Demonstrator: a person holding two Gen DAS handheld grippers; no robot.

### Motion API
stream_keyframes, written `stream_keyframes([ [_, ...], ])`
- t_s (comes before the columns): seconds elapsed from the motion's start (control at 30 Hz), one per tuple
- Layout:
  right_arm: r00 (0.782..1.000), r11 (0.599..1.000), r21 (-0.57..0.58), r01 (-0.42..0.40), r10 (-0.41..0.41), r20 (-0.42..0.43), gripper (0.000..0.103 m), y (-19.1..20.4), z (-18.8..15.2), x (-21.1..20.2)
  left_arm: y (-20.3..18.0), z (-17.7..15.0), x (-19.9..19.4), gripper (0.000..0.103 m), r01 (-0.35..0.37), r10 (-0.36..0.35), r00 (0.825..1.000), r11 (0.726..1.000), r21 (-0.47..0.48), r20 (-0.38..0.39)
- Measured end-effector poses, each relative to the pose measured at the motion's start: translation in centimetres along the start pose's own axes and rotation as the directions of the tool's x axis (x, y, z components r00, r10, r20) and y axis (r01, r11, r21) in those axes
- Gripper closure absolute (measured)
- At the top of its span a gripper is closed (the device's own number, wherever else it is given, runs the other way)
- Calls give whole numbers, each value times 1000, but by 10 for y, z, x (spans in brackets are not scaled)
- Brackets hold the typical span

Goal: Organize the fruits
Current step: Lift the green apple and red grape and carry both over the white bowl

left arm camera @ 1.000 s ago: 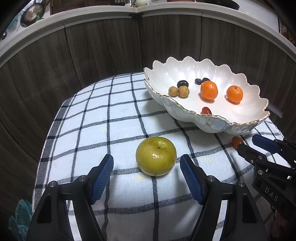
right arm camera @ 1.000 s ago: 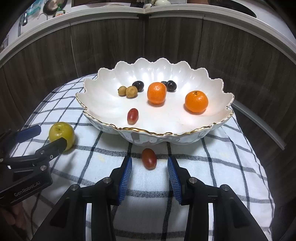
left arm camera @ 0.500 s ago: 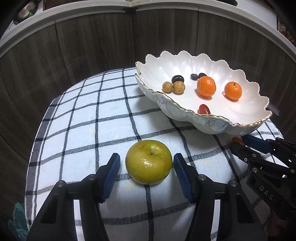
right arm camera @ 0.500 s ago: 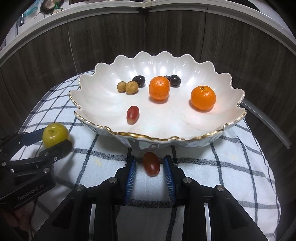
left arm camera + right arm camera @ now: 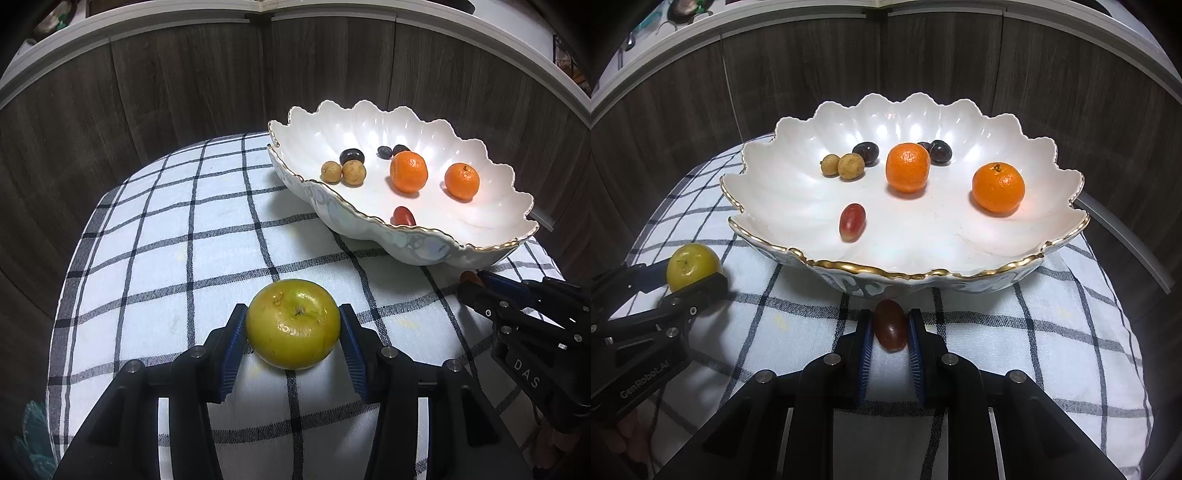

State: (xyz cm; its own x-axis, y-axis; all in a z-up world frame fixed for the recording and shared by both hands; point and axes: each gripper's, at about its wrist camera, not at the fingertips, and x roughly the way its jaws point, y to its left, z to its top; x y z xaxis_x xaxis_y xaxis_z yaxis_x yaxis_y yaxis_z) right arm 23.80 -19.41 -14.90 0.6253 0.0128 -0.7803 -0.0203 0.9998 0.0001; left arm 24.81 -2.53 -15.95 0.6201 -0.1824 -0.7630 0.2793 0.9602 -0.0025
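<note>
Two hand-held black grippers with blue ribbed pads work side by side over a white cloth with a black grid pattern, each closed on a piece of fruit just in front of a scalloped white porcelain bowl with a gold rim. The left gripper has just been closing its jaws, and its pads now press both flanks of a round yellow-green apple-like fruit that rests on the cloth, stem dimple facing up. From the right wrist view the same fruit shows at the far left, caught between the left tool's black fingers. The right gripper has likewise drawn its jaws in, to a narrow gap filled by a small oval dark-red grape, pinched between the pads and lying on the cloth just below the bowl's near wall. Inside the bowl lie two orange mandarins, one near the middle and one toward the right; a second red grape in the near left part; two small tan round fruits touching each other at the back left; and dark purple grapes behind them, with more beside the middle mandarin. Dark wood-grain cabinet fronts stand behind the cloth under a pale counter edge. A fingertip shows at the lower left edge of the right wrist view
</note>
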Motion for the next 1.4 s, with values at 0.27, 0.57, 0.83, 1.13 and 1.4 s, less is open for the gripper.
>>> stream_keyframes([
  [0.27,1000,1000,-9,-6,6,15,83,5,1,-12,-2,0,-10,55,-1,1,1000,1000,-5,7],
  [0.57,999,1000,-13,-16,16,46,83,6,-3,-30,-6,1,-30,55,-5,5,999,1000,-4,38],
  [0.83,996,1000,-17,-26,27,80,83,7,-7,-50,-8,2,-47,55,-13,13,998,1000,-10,62],
  [1.13,991,999,-10,-38,38,126,83,4,-2,-74,-13,10,-65,55,-9,10,996,1000,-11,92],
  [1.4,986,999,11,-38,36,160,83,-3,10,-88,-20,26,-75,55,-5,6,994,1000,-14,111],
])
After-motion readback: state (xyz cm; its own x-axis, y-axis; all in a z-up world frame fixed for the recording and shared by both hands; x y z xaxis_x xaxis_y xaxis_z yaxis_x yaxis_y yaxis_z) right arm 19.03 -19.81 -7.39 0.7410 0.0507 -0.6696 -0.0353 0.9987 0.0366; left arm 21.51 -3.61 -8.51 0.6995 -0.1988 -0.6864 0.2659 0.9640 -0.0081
